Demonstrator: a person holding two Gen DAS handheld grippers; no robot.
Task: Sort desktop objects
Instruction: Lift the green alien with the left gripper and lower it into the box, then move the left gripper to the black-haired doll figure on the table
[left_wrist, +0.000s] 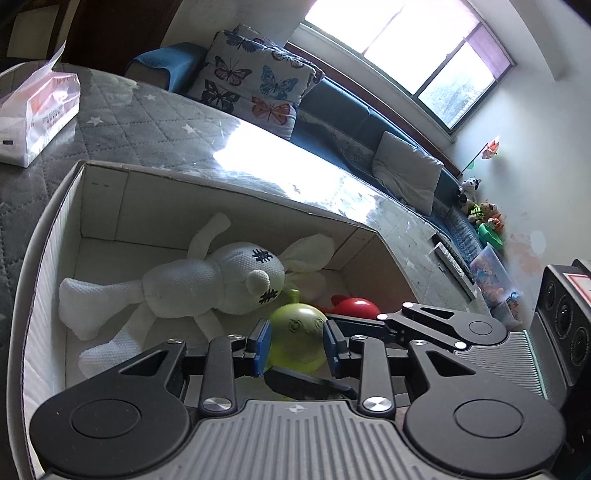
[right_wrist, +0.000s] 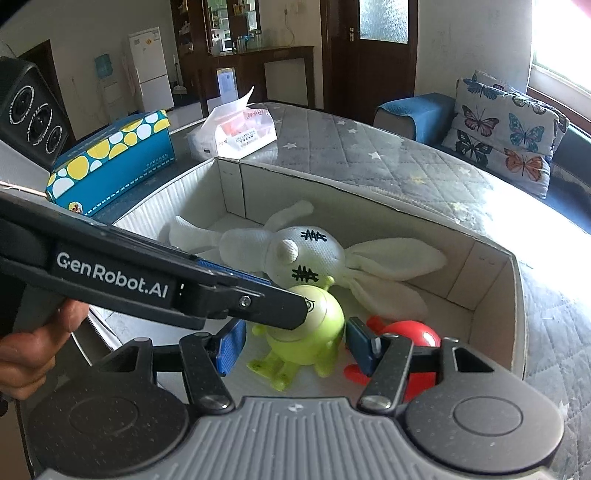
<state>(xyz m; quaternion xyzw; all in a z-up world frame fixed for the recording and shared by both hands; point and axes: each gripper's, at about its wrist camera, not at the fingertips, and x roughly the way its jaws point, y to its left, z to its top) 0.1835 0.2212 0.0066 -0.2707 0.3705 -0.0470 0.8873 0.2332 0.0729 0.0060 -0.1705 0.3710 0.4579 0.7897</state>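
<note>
- While both my claws hang over the open cardboard box (right_wrist: 513, 295), the left claw (left_wrist: 297, 345) has its blue pads on either side of the green alien toy (right_wrist: 314, 332); from the left wrist view the pads look touching or nearly touching its round head, so I read it as grasping the toy, though I cannot be fully sure of contact.
- In the right wrist view that same claw reaches in from the left, its tip laid against the toy's head.
- The right claw (right_wrist: 293, 345) is released, jaws spread wide, with the green toy's body and legs showing between them and no pad touching it.
- The green alien toy stands in the near part of the box, just in front of the white plush rabbit (right_wrist: 295, 254), which lies flat across the box floor with its ears spread to the right.
- A red toy (right_wrist: 417, 332) sits just to the right of the green one, partly hidden behind my right claw's finger.
- The box rests on a grey quilted table (right_wrist: 369, 155) with star marks.
- Beyond the box on the far left are a blue dotted tissue box (right_wrist: 118, 155) and a white tissue pack (right_wrist: 236, 136).
</note>
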